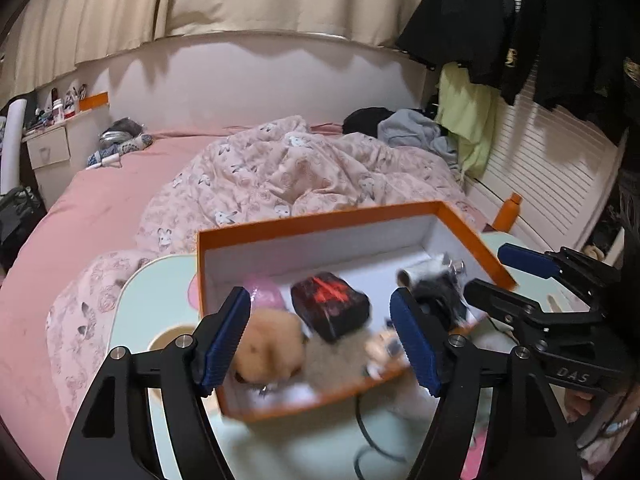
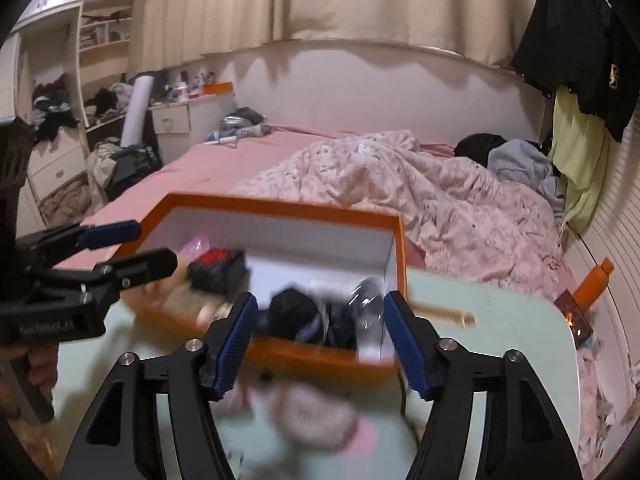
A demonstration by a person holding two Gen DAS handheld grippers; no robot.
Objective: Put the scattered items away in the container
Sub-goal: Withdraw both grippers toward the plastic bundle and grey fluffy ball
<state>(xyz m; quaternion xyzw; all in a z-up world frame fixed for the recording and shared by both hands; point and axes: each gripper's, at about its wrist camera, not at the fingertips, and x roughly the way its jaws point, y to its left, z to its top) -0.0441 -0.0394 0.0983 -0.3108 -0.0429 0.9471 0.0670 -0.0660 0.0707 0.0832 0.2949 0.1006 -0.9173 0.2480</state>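
An orange box (image 1: 320, 220) with a white inside stands on a pale green table (image 1: 160, 292). In it lie a tan plush (image 1: 268, 348), a black item with red marks (image 1: 330, 304), a pink item (image 1: 266, 294) and dark fluffy things (image 2: 308, 316). My left gripper (image 1: 320, 340) hangs open over the box's near left end, its blue pads (image 1: 224, 336) wide apart and touching nothing. Over the near right end my right gripper (image 2: 322, 344) is open too, with nothing pressed between its pads. Each gripper shows in the other's view: right gripper (image 1: 488, 270), left gripper (image 2: 156, 244).
A blurred pink fuzzy item (image 2: 316, 416) lies on the table (image 2: 500, 320) in front of the box (image 2: 280, 204), and a black cable (image 1: 364, 440) runs nearby. A wooden stick (image 2: 444, 314) lies right of the box. An orange bottle (image 2: 596, 280) stands at the bedside. A bed with a pink quilt (image 1: 300, 168) lies beyond.
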